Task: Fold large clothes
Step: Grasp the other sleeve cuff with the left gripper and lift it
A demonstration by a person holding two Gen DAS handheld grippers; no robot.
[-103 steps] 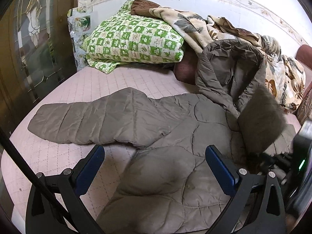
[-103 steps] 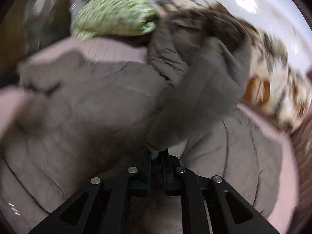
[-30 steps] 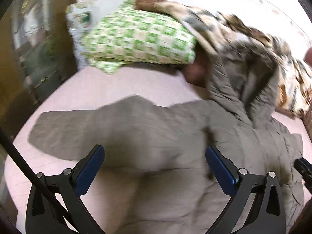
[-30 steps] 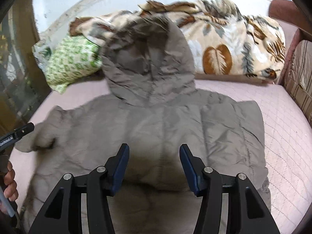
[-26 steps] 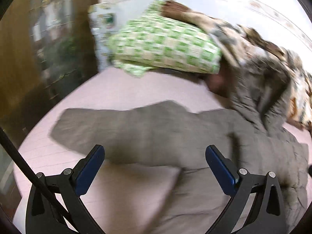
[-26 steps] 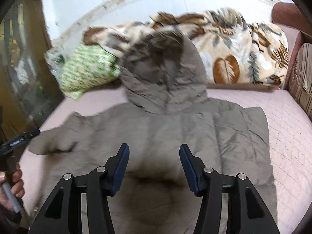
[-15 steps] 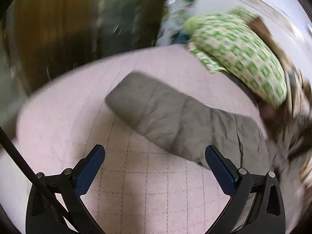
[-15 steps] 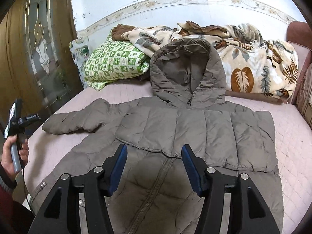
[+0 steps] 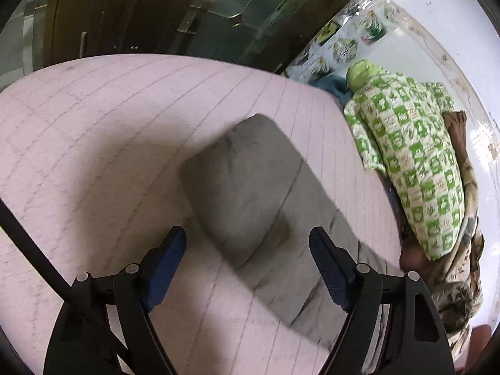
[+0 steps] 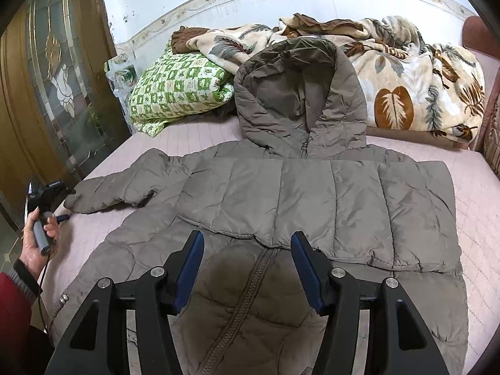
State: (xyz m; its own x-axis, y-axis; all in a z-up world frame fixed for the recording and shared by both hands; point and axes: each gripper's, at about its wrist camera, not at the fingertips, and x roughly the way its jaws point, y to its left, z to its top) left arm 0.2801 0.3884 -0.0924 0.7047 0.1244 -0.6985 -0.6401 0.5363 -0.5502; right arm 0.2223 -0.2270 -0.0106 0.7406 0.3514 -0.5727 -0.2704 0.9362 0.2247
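I am over a bed (image 10: 475, 187) with a pink quilted cover. Right under my right jaws (image 10: 247, 265) lies a big grey-brown puffy coat (image 10: 312, 193), spread flat with its front zip up. My right jaws are partly open and hold nothing; the zip shows in the gap between them. One sleeve is folded across the chest. The other sleeve (image 9: 250, 187) sticks out toward the edge of the bed, and my left jaws (image 9: 247, 265) hang just over its end. They are closing, with the sleeve below the gap, but the blue pads do not press it. A hand (image 10: 39, 234) in a red sleeve holds that tool. Further back, the hood leans up on a leafy blanket (image 10: 406, 87). Beside it sits a green checked pillow (image 10: 181, 90). Behind are a white wall and a brown door (image 10: 47, 78) with patterned glass.
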